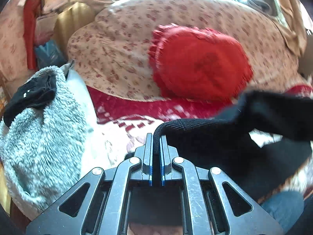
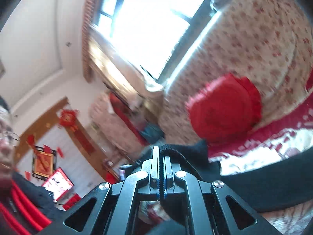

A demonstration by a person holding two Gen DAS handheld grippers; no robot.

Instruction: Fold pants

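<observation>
Red cushion [image 1: 197, 62]: laid on the floral quilt [image 1: 117, 45].
Grey fleece [image 1: 39, 133]: heaped left of the cushion.
Window [image 2: 152, 19]: seen beyond the quilt.

Bed [image 1: 125, 117], red-white cover: floral quilt [image 1: 121, 54], fluffy grey garment [image 1: 39, 137].

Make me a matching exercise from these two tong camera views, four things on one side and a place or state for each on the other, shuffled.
Things:
1. black pants
2. red cushion
3. small black garment
4. grey fleece

Places or states:
A. lying on top of the grey fleece
B. clamped in both the left tongs and right tongs
C. heaped at the left edge of the left view
D. resting on the floral quilt

Pairs: 1-B, 2-D, 3-A, 4-C
</observation>
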